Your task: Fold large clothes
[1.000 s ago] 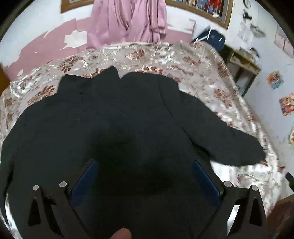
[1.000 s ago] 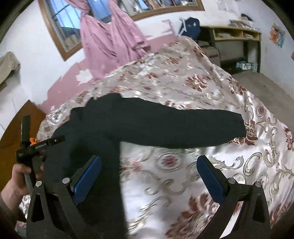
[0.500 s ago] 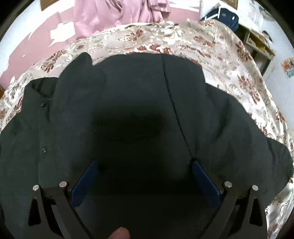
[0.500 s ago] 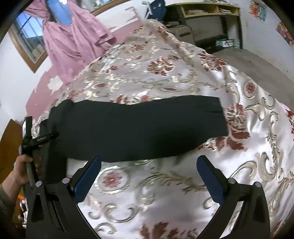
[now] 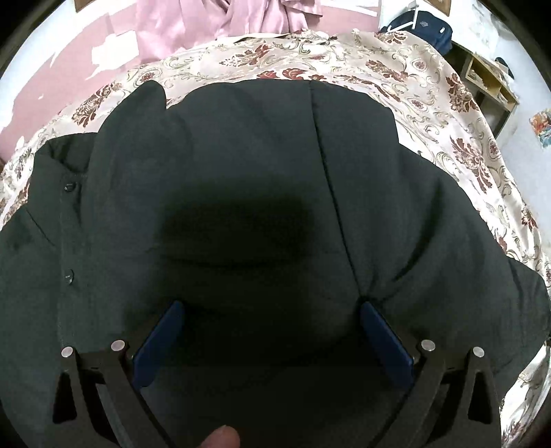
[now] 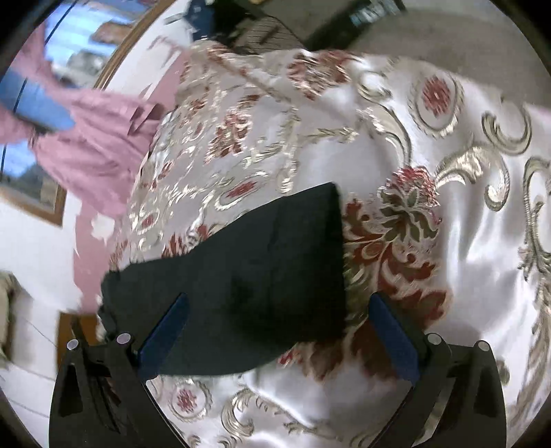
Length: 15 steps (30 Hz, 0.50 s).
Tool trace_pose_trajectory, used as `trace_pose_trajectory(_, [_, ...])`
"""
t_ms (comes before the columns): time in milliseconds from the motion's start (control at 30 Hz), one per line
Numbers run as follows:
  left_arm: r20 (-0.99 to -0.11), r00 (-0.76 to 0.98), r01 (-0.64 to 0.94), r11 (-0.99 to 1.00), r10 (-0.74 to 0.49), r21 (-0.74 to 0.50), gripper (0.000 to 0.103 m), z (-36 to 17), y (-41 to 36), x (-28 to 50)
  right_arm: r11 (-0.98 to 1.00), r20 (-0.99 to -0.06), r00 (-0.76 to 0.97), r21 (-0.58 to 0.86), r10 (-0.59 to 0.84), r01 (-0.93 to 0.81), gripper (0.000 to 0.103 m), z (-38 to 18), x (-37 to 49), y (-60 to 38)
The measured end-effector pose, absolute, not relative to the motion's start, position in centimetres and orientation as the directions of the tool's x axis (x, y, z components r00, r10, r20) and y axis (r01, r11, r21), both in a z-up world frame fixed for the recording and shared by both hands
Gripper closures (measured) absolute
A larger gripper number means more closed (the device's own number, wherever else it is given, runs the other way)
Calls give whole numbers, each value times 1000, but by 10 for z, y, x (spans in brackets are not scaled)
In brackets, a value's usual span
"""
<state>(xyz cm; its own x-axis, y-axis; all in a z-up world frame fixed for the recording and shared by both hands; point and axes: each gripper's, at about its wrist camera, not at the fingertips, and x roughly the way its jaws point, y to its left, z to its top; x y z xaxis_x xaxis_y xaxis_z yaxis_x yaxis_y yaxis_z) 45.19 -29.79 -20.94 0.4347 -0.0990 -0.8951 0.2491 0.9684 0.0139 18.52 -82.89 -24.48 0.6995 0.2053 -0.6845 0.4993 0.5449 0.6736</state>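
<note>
A large black buttoned garment (image 5: 248, 179) lies spread on a floral satin bedspread (image 5: 430, 89) and fills most of the left wrist view. My left gripper (image 5: 272, 331) hovers close above its body, open, blue pads wide apart with only cloth beneath. In the right wrist view one black sleeve (image 6: 261, 268) stretches over the bedspread (image 6: 447, 172), its cuff end toward the right. My right gripper (image 6: 275, 331) is open just over that sleeve near the cuff; nothing is pinched between its pads. A fingertip (image 5: 220, 437) shows at the bottom edge.
Pink fabric (image 5: 213, 20) hangs on the wall behind the bed, also seen as pink fabric (image 6: 89, 144) beside a window. A wooden shelf unit (image 5: 489, 79) and a dark blue bag (image 5: 420, 27) stand past the bed's far right corner. Bare floor (image 6: 430, 38) lies beyond the bed edge.
Both grippers have dropped closer to the garment. The left now sits low over the body; the right has swung down and forward to the sleeve's cuff end. The sleeve lies flatter.
</note>
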Motion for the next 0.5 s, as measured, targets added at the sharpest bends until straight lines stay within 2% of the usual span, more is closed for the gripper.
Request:
trace_pose_trajectory(133, [-895, 435, 248, 969, -101, 11, 0, -210, -297, 452, 495, -642, 730, 726, 236, 478, 4, -260, 192, -839])
trace_pose_trajectory(167, [-895, 435, 248, 969, -102, 10, 0, -210, -297, 452, 485, -624, 740, 742, 251, 462, 12, -264, 193, -840])
trace_pose_trajectory(200, [-894, 436, 248, 969, -102, 10, 0, -210, -297, 452, 477, -610, 746, 756, 266, 448, 29, -267, 195, -840])
trace_pose_trajectory(233, [-894, 437, 248, 969, -103, 9, 0, -209, -297, 452, 473, -606, 746, 762, 278, 442, 40, -271, 196, -840])
trace_pose_trajectory(267, [-893, 437, 249, 969, -105, 8, 0, -209, -297, 452, 477, -617, 732, 755, 287, 449, 57, -276, 200, -838])
trace_pose_trajectory(300, [-893, 436, 248, 969, -106, 7, 0, -209, -297, 452, 479, -626, 721, 751, 298, 455, 60, -281, 203, -837])
trace_pose_trajectory(500, [-893, 438, 248, 969, -106, 6, 0, -209, -297, 452, 472, -585, 713, 789, 386, 392, 60, -288, 222, -838])
